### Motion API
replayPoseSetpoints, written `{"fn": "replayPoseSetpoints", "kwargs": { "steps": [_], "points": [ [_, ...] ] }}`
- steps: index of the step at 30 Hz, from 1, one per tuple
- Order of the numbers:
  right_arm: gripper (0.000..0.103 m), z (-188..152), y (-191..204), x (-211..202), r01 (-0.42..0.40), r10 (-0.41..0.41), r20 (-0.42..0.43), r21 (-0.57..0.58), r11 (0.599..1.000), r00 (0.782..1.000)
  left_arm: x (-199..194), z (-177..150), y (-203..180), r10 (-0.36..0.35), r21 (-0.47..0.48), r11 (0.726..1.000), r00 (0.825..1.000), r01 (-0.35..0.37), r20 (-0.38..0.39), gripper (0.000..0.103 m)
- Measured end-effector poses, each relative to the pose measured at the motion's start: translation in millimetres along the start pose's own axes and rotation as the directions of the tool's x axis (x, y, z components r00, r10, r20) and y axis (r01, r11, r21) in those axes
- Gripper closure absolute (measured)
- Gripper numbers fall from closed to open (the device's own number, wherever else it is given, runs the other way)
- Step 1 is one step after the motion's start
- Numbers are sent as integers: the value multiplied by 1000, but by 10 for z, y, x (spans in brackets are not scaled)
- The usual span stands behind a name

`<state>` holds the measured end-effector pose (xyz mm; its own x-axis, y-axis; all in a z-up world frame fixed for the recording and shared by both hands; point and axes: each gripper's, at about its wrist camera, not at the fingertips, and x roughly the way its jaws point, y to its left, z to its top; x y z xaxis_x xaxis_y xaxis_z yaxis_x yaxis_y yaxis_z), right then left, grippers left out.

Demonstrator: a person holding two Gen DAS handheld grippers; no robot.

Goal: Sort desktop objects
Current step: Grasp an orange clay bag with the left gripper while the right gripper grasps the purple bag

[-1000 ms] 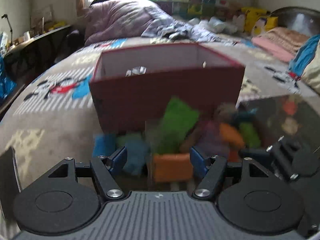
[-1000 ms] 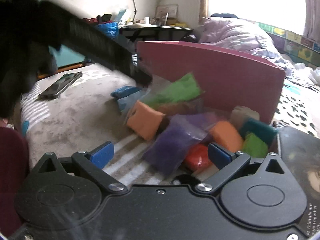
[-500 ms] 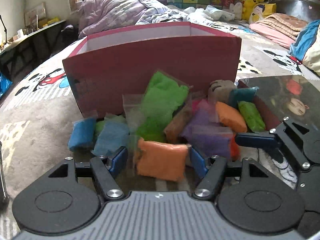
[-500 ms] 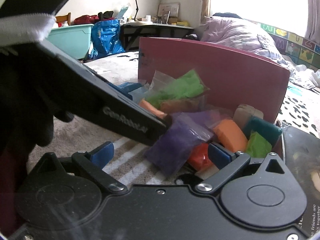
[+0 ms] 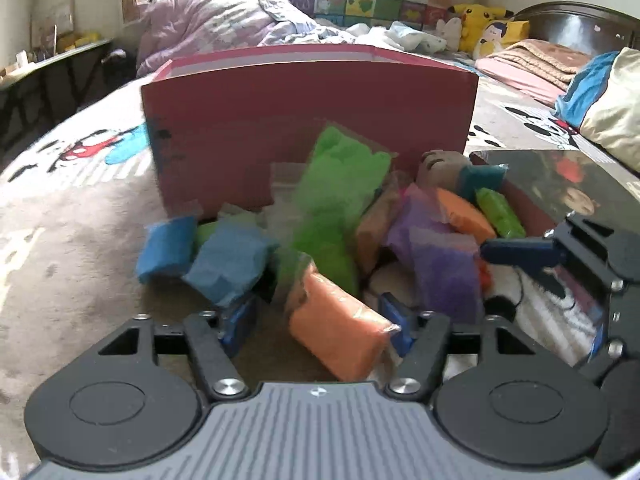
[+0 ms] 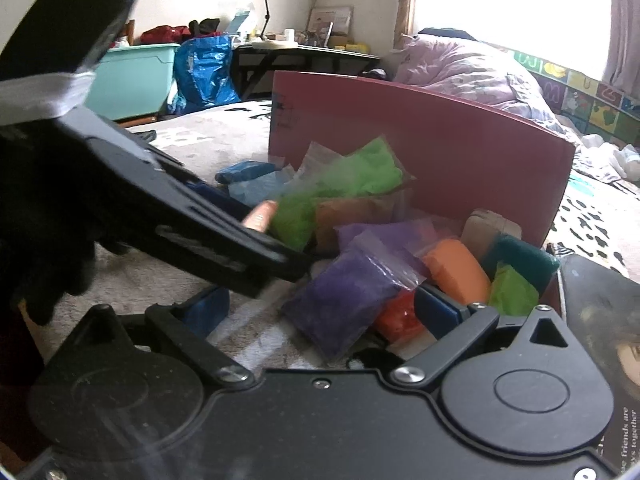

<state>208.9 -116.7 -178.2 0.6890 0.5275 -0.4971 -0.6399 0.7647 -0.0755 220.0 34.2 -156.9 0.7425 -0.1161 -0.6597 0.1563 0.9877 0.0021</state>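
Note:
A heap of small coloured clay bags lies on the bed cover against a dark red box [image 5: 312, 120]. My left gripper [image 5: 318, 320] is low over the heap's near edge and its jaws are closing. A tilted orange bag [image 5: 340, 332] sits between them, touching the right pad, with a gap to the left pad. Blue bags [image 5: 228, 260], a green bag [image 5: 340, 200] and a purple bag [image 5: 444, 276] lie just beyond. My right gripper [image 6: 324, 312] stands open at the heap's right side, with the purple bag [image 6: 340, 296] lying between its fingers, not pressed. The left gripper's black body [image 6: 180, 216] crosses the right wrist view.
A glossy black board [image 5: 560, 184] lies right of the heap. Pillows and a folded blanket [image 5: 532, 60] sit at the far right, and a rumpled quilt [image 5: 224, 20] behind the box. A teal bin [image 6: 132, 76], a blue sack [image 6: 204, 68] and a desk stand by the wall.
My left gripper has sunk toward the heap, and its jaws have narrowed around the orange bag, which now lies tilted. The right gripper has stayed put.

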Motion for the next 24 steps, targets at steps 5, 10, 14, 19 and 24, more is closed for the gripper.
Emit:
{"fn": "replayPoseSetpoints", "kwargs": {
  "steps": [5,10,14,19,24],
  "points": [
    [7,6,12,-4,48,-48,-9,29,998,999,-104,-67,205,-10,-37,999,999,11,32,70],
    [21,49,20,41,91,-88,-37,99,991,995,-174,-105,395,-38,-72,997,999,40,38,74],
    [21,100,79,95,129,-122,-65,115,985,990,-229,-151,476,-60,-87,994,998,62,30,74],
    [23,160,119,154,182,-171,-94,125,975,981,-303,-192,543,-114,-114,987,993,116,23,74],
    [32,161,248,192,246,-237,-121,66,967,964,-314,-260,530,-172,-114,979,985,170,-16,74]
  ]
}}
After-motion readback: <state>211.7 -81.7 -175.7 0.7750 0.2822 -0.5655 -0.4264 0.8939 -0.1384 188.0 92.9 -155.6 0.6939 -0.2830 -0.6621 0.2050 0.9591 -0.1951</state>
